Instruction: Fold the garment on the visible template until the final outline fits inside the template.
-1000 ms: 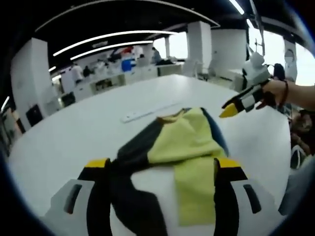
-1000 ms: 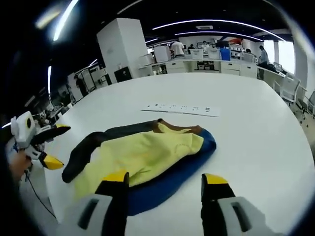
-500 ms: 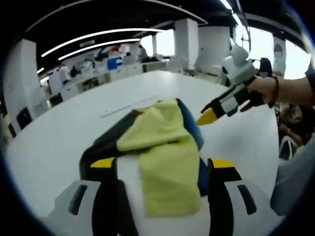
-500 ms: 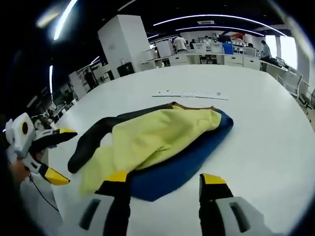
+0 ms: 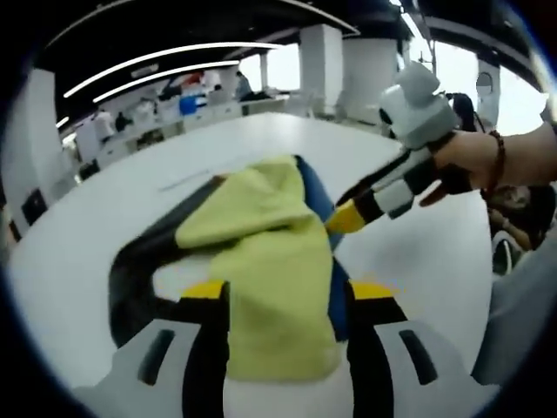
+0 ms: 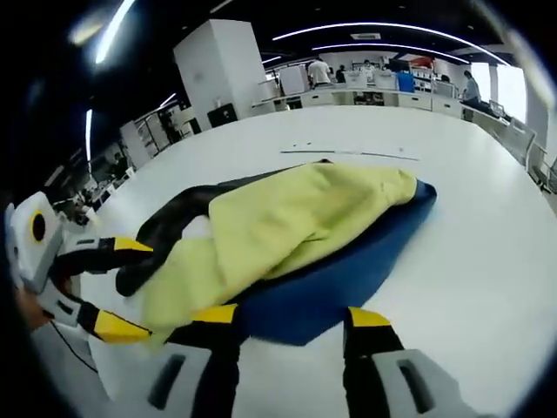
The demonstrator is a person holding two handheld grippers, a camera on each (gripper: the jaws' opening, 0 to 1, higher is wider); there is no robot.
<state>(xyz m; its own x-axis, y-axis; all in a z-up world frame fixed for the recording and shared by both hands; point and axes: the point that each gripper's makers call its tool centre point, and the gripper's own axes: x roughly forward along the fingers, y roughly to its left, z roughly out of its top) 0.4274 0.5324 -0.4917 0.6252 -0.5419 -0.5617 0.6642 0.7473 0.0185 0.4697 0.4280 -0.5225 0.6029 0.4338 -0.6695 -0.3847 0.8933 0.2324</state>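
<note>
Garment point(image 5: 278, 261) is lying half folded on the white table point(image 5: 96, 226), with both claws reaching in at it.

In the left gripper view, the left gripper point(image 5: 283, 300) is spreading its jaws around the yellow flap, not pinching yet. The right gripper point(image 5: 348, 216) is coming in from the side, its yellow tip close to the blue edge. In the right gripper view, the right gripper point(image 6: 285, 320) is spread wide over the blue part point(image 6: 348, 270), and the left gripper point(image 6: 113, 287) is open by the dark sleeve point(image 6: 174, 231). To fold well, I think each claw should grab one thin edge, lift together, and lay it flat with no bunching.
</note>
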